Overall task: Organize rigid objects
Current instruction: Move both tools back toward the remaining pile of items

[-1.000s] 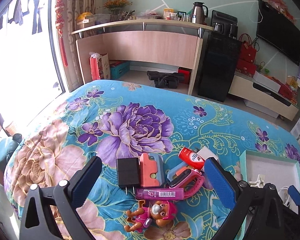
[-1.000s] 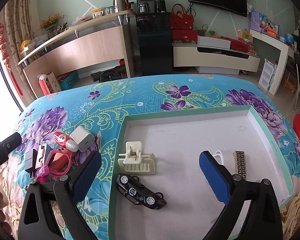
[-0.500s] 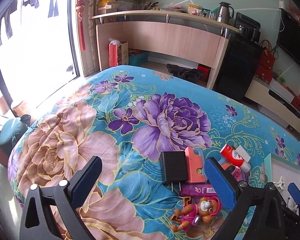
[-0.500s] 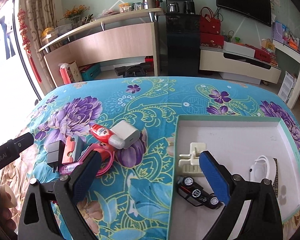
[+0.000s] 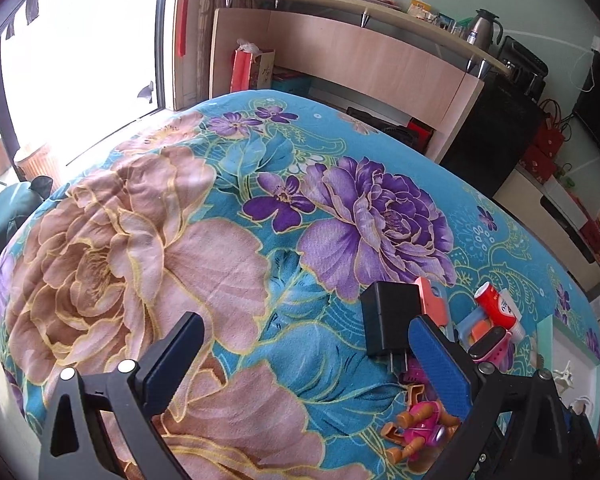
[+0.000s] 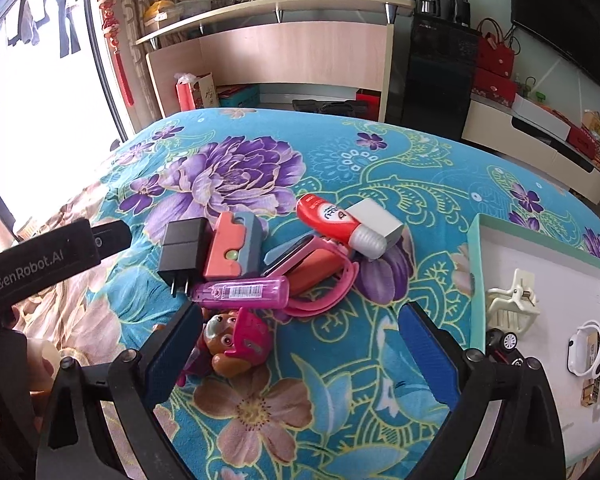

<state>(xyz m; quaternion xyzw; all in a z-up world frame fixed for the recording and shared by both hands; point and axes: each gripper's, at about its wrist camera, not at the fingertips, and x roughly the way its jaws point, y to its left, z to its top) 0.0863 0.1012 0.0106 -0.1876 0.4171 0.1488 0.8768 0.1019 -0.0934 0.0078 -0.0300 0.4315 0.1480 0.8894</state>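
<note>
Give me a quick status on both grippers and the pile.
Left gripper open, empty. Right gripper open, empty, above the toy dog. Pile on the cloth outside the tray: black charger, red tube. Nothing in the way.

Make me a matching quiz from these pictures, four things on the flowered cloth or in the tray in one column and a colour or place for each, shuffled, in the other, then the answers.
Things:
1. plug adapter
2. tube with the white cap
3. toy car
4. puppy figure

Descriptions:
A. red, lying against a white block
B. inside the tray, at its near edge
C. black, prongs toward the camera, at the left end of the pile
D. beside the left finger of the right tongs, pink hat

Pairs: 1-C, 2-A, 3-B, 4-D
</note>
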